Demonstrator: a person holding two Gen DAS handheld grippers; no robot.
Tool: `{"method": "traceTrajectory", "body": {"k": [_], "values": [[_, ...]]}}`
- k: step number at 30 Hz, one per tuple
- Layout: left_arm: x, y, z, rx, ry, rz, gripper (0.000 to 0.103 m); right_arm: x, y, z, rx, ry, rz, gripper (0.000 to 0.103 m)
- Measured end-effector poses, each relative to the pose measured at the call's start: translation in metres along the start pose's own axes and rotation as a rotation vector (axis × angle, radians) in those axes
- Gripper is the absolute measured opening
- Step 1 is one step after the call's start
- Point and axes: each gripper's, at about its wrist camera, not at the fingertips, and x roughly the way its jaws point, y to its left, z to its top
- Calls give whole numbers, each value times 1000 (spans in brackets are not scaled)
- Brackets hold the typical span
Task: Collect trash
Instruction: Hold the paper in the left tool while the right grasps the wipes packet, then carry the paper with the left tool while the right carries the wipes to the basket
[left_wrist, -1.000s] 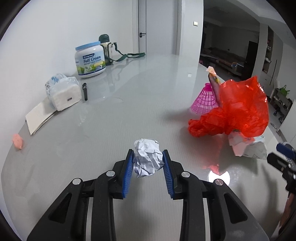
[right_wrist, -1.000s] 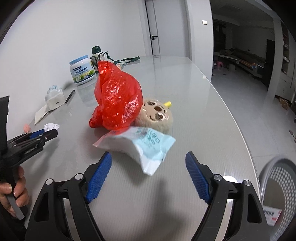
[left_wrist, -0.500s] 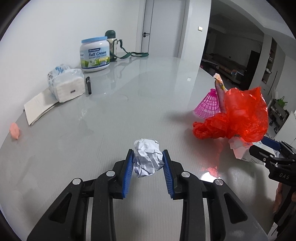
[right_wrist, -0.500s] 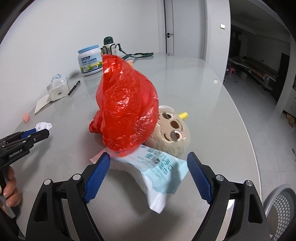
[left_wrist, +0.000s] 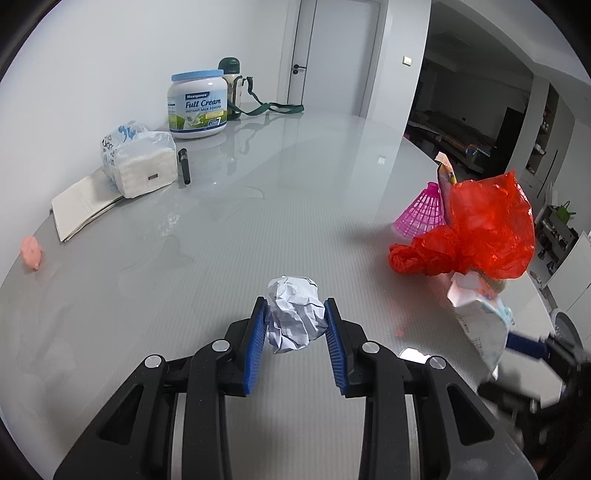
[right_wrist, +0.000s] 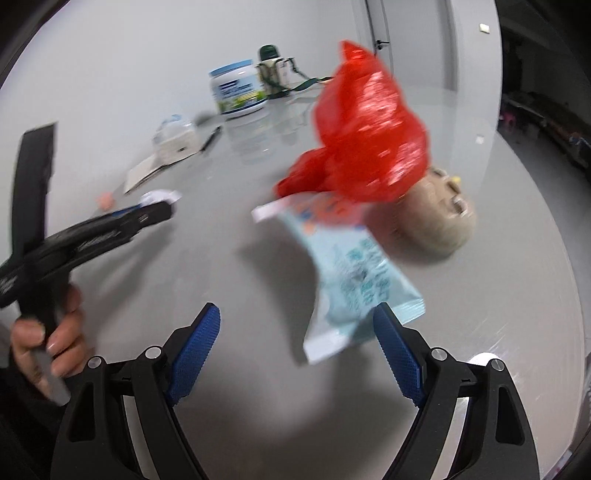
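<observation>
One paper ball (left_wrist: 295, 314), one red bag (left_wrist: 476, 232), one wrapper (right_wrist: 347, 273), one plush toy (right_wrist: 439, 221), one tin (left_wrist: 197, 105).

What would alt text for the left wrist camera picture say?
The left claw grips a crumpled white paper ball above a glossy grey table. To the right lie a red plastic bag and a pink shuttlecock; a milk powder tub stands by the far wall.

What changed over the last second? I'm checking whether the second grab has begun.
The right gripper, jaws open, moved in on the light-blue wrapper, whose near end now lies between its fingers, ungripped. Unchanged: the left gripper stays shut on the crumpled paper ball; the red plastic bag hasn't shifted.
</observation>
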Motion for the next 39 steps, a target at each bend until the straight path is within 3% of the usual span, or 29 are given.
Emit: {"method": "traceTrajectory", "body": {"k": [4, 8, 13, 22, 24, 28, 39], "values": [[-1, 0, 0, 2, -3, -4, 31, -15, 5, 3, -3, -48, -16, 81], [-1, 1, 1, -4, -4, -9, 31, -24, -5, 14, -6, -92, -84, 81], [-1, 1, 1, -5, -4, -13, 31, -6, -21, 29, -16, -50, -119, 81], [0, 2, 0, -13, 4, -20, 31, 31, -9, 39, -74, 23, -143, 80], [0, 3, 1, -12, 5, -18, 31, 31, -6, 38, -81, 25, -145, 77], [0, 3, 1, -12, 4, -20, 31, 34, -4, 36, -73, 51, -148, 49], [-1, -1, 1, 7, -5, -1, 31, 2, 2, 6, 49, -12, -159, 46]]}}
